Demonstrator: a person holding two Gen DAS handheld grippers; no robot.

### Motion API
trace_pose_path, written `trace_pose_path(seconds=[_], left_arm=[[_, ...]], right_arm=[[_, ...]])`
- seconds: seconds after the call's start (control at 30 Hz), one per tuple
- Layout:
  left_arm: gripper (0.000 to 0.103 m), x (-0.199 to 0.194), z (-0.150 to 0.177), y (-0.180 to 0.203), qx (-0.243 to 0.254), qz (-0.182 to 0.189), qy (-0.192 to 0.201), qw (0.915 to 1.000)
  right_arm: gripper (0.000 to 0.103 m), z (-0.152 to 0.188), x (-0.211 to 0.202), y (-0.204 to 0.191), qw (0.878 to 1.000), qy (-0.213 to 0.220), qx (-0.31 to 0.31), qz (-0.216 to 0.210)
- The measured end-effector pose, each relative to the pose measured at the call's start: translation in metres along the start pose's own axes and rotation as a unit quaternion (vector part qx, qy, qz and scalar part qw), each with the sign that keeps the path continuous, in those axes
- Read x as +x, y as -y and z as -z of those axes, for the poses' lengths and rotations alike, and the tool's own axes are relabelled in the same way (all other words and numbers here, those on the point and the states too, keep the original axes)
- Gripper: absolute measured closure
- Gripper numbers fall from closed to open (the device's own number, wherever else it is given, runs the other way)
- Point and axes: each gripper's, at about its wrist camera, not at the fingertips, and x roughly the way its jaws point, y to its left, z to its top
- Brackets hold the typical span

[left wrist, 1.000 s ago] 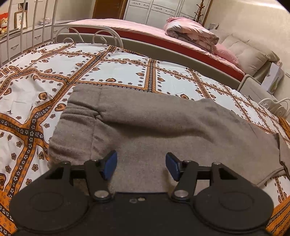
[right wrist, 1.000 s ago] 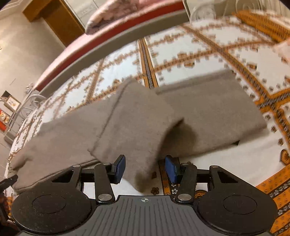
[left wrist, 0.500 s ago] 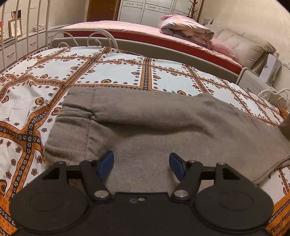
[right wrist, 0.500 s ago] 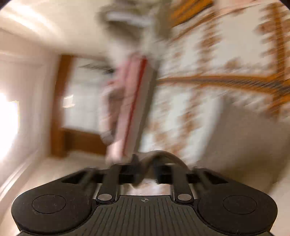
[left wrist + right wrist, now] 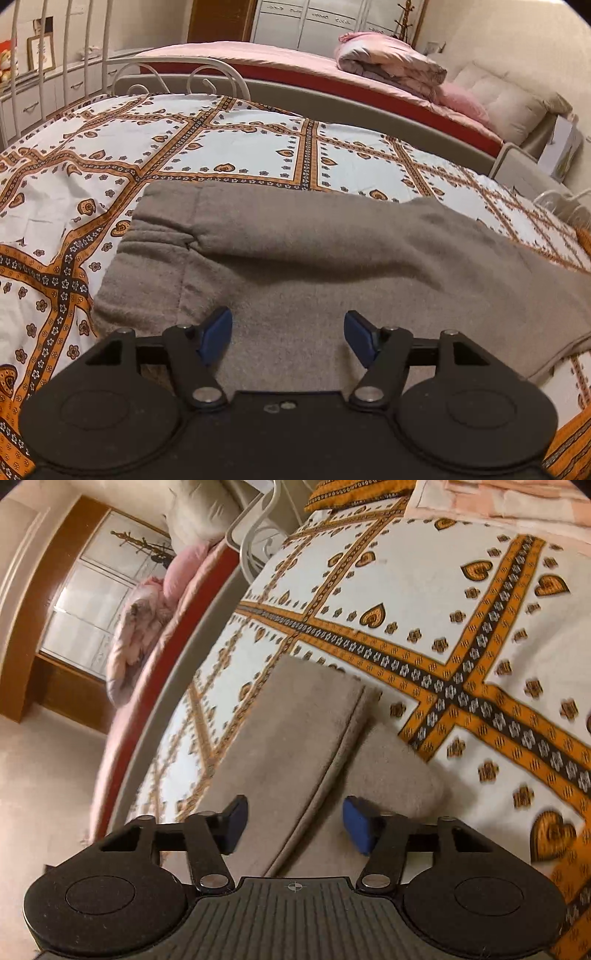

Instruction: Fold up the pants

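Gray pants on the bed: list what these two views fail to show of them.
- Left wrist view: the pants run off the right edge, so the leg ends are cut off; the left claw body hides the near edge.
- Right wrist view: only one leg end shows; the right claw body covers the cloth below it. Waistband out of frame.

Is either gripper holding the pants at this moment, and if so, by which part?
Neither. The left gripper is open over the pants; the right gripper, jaws just opening, straddles the hem without pinching it.
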Motion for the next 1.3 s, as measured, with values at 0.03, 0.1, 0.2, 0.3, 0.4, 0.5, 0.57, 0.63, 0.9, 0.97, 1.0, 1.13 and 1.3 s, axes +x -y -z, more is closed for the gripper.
trace_pose_path(seconds=[0.03, 0.1, 0.2, 0.3, 0.4, 0.5, 0.57, 0.63, 0.9, 0.97, 1.0, 1.13, 1.3], left_arm=[[0.043, 0.0, 0.0, 0.0, 0.002, 0.0, 0.0, 1.0], [0.043, -0.001, 0.001, -0.001, 0.004, 0.002, 0.0, 1.0], [0.043, -0.001, 0.002, -0.001, 0.009, 0.004, 0.001, 0.9999], [0.043, -0.001, 0.002, -0.001, 0.012, 0.006, 0.001, 0.9999], [0.043, -0.001, 0.002, -0.002, 0.009, 0.008, 0.001, 0.9999], [0.043, -0.001, 0.002, -0.002, 0.01, 0.007, 0.001, 0.9999], [0.043, -0.001, 0.002, -0.002, 0.009, 0.008, 0.001, 0.9999], [0.043, -0.001, 0.002, -0.003, 0.005, 0.009, 0.0, 0.9999], [0.041, -0.002, 0.003, -0.001, 0.006, 0.01, -0.003, 0.9999], [0.037, 0.0, 0.002, 0.002, 0.008, 0.007, -0.004, 0.9999], [0.035, 0.001, 0.002, 0.004, 0.011, 0.005, -0.005, 0.9999], [0.034, 0.002, 0.003, 0.008, 0.021, -0.003, -0.007, 0.9998], [0.034, 0.001, 0.004, 0.009, 0.027, -0.002, -0.006, 0.9996]], right_arm=[[0.051, -0.002, 0.005, 0.0, 1.0, 0.0, 0.0, 0.0], [0.058, -0.006, 0.011, 0.0, 1.0, 0.004, 0.0, 0.005], [0.098, -0.007, 0.011, -0.008, 0.999, 0.001, -0.026, 0.026], [0.098, -0.007, -0.018, -0.021, 0.998, 0.039, -0.027, -0.028], [0.098, 0.0, -0.047, -0.024, 0.997, 0.056, -0.025, -0.053], [0.098, 0.005, -0.045, -0.008, 0.999, 0.031, -0.005, -0.016], [0.098, 0.005, -0.032, 0.002, 1.0, -0.006, -0.004, 0.007], [0.097, 0.005, -0.025, 0.013, 0.999, -0.026, 0.001, 0.037], [0.087, 0.012, -0.054, 0.044, 0.998, -0.009, 0.059, 0.032], [0.086, 0.01, -0.045, 0.053, 0.996, -0.017, 0.077, 0.038], [0.087, 0.009, -0.043, 0.057, 0.995, -0.018, 0.087, 0.036], [0.087, 0.003, -0.036, 0.063, 0.994, -0.015, 0.102, 0.023], [0.094, -0.004, -0.049, 0.033, 0.999, 0.025, -0.01, 0.02]])
